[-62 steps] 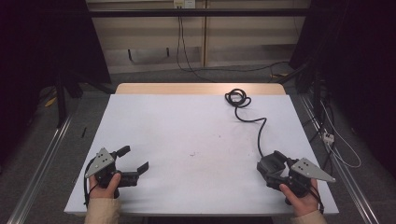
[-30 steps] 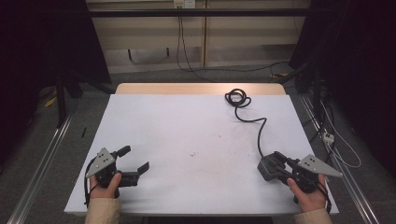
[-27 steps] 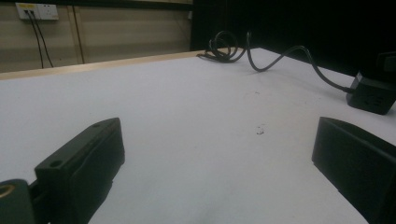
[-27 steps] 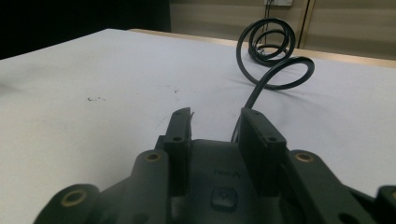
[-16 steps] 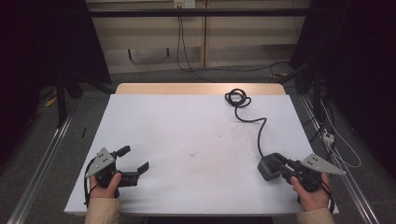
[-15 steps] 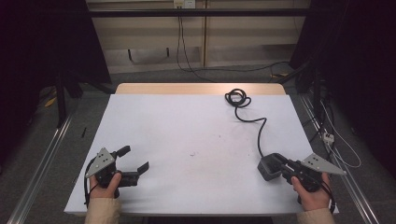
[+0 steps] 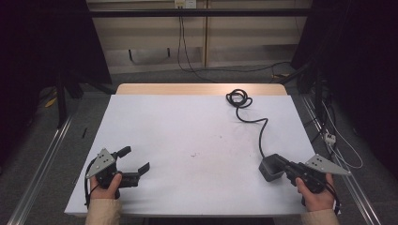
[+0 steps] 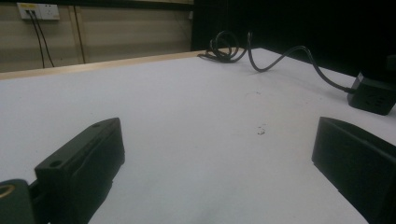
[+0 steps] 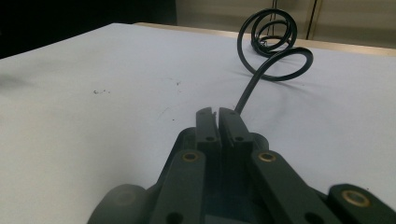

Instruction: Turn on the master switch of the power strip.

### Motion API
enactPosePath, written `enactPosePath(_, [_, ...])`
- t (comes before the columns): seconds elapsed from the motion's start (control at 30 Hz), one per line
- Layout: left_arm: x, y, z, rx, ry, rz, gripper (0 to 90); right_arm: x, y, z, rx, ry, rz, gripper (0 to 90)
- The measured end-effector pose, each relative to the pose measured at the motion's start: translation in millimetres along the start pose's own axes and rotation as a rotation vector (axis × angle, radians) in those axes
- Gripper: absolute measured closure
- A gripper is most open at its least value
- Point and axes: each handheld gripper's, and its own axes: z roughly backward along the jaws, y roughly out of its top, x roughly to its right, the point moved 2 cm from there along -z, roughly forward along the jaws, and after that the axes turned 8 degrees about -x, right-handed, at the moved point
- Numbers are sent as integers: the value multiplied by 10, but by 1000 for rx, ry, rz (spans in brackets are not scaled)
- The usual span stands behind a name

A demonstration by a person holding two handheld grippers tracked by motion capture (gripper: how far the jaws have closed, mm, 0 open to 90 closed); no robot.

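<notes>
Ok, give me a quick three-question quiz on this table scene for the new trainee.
1. True or false: the left gripper has its jaws open with nothing between them.
2. Where on the table does the cable's coiled end lie? A) near the far edge, right of the middle; B) beside the left gripper; C) at the near edge, in the middle.
3. What lies on the table just in front of the shut right gripper?

Key: 1 true. 2 A. 3 the black block at the cable's near end.
</notes>
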Motion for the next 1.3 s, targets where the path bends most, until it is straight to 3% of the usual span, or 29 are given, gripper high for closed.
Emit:
enactPosePath(0.7, [-1,3,0,1,0,-2,21,4,-16,42,-19,34,33,900])
enactPosePath(1.3, [-2,5,4,2,4,-2,21,3,-43,65,-22,32,41,900])
